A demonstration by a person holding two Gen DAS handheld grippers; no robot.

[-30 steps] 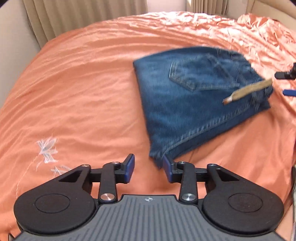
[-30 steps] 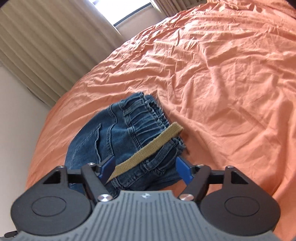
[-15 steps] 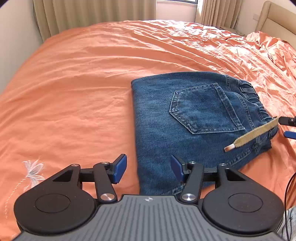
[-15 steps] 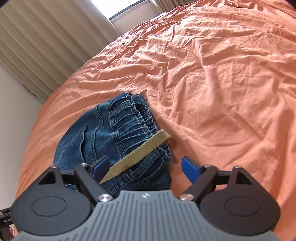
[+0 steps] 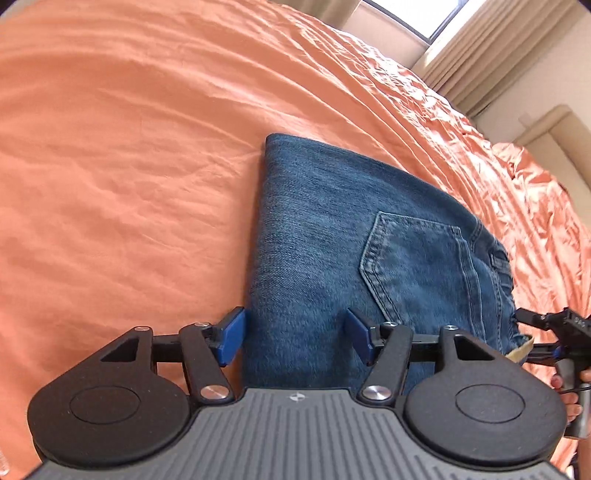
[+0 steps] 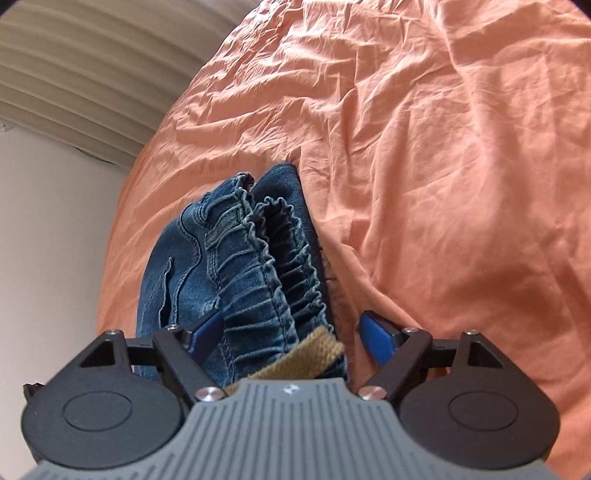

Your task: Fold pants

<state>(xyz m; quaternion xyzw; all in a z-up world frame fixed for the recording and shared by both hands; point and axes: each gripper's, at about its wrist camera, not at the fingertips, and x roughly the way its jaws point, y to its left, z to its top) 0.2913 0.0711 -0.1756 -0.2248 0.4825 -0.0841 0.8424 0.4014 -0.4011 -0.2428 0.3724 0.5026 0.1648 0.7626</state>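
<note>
Folded blue jeans [image 5: 332, 240] lie flat on the orange bed sheet [image 5: 110, 147], back pocket [image 5: 417, 266] up. My left gripper [image 5: 294, 338] hangs low over their near edge. Its jaws are opening, one pad just outside the folded side, the other above the denim, neither pressing. In the right wrist view the jeans [image 6: 184, 258] show their gathered elastic waistband [image 6: 273, 266] and a tan strap [image 6: 295, 358]. My right gripper [image 6: 291, 334] straddles that waistband with its jaws wide and closing a little, not touching it. It also appears as the right gripper [image 5: 554, 332] at the jeans' far end.
Wrinkled orange sheet [image 6: 443, 147] spreads on all sides of the jeans. Beige curtains [image 6: 74, 55] and a pale wall [image 6: 48, 240] stand beyond the bed's end. A window [image 5: 413, 14] and a padded headboard [image 5: 554, 125] are at the far right. A hand [image 5: 569, 395] holds the right gripper.
The jeans, blurred and moving a second ago, now lie still. Both grippers have dropped in close over them. The left jaws have widened and that view has rolled.
</note>
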